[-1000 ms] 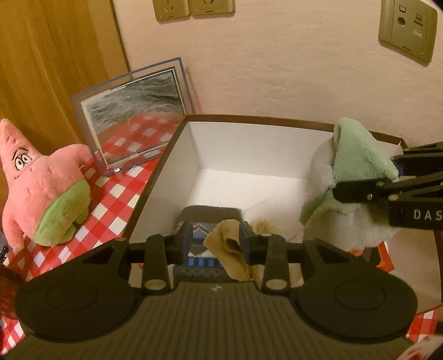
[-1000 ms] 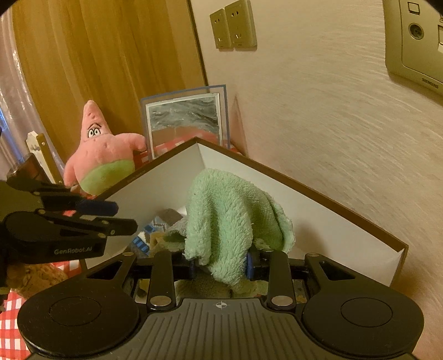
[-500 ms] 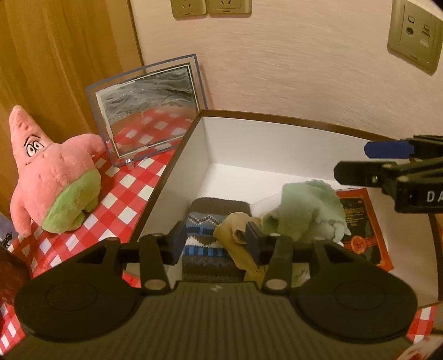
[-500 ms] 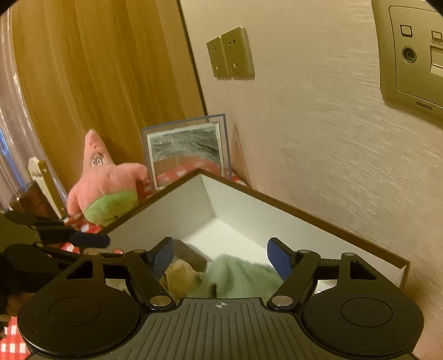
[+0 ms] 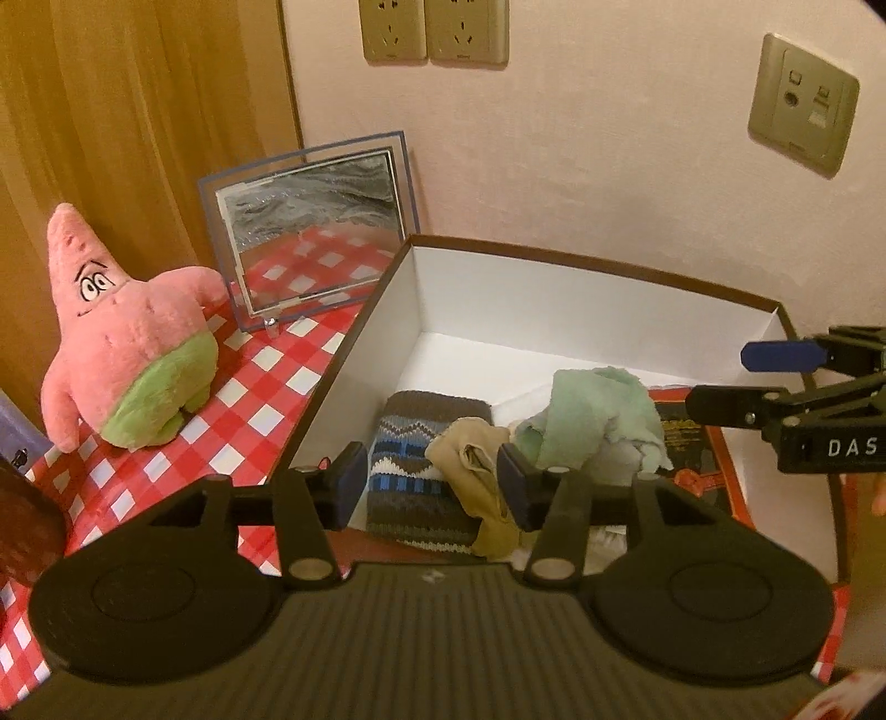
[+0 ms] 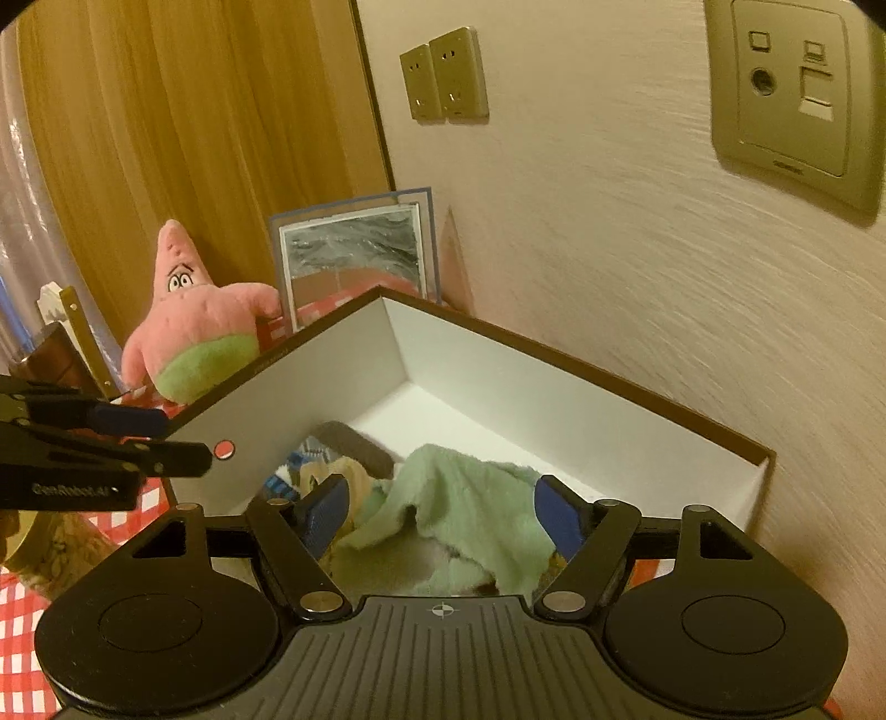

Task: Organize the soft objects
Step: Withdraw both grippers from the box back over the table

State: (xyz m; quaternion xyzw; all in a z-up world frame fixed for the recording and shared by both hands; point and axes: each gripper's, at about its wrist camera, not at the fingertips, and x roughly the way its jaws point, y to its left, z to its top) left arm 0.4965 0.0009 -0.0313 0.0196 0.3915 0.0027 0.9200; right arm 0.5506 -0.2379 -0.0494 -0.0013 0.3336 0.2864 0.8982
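Note:
A white box with a brown rim (image 5: 581, 260) (image 6: 554, 354) holds a green fluffy cloth (image 5: 592, 415) (image 6: 465, 498), a tan cloth (image 5: 476, 465) and a striped knit piece (image 5: 415, 471). My left gripper (image 5: 432, 484) is open and empty above the box's near edge. My right gripper (image 6: 443, 515) is open, above the green cloth and apart from it; it also shows in the left wrist view (image 5: 775, 382). A pink starfish plush (image 5: 122, 343) (image 6: 199, 327) stands on the checked cloth left of the box.
A glass picture frame (image 5: 315, 227) leans at the wall behind the plush. A red checked tablecloth (image 5: 249, 387) covers the table. A red printed card (image 5: 692, 448) lies in the box at right. Wall sockets (image 5: 434, 27) sit above.
My right gripper opened and dropped the green cloth into the box, then lifted clear. My left gripper opened wider and pulled back and up a little.

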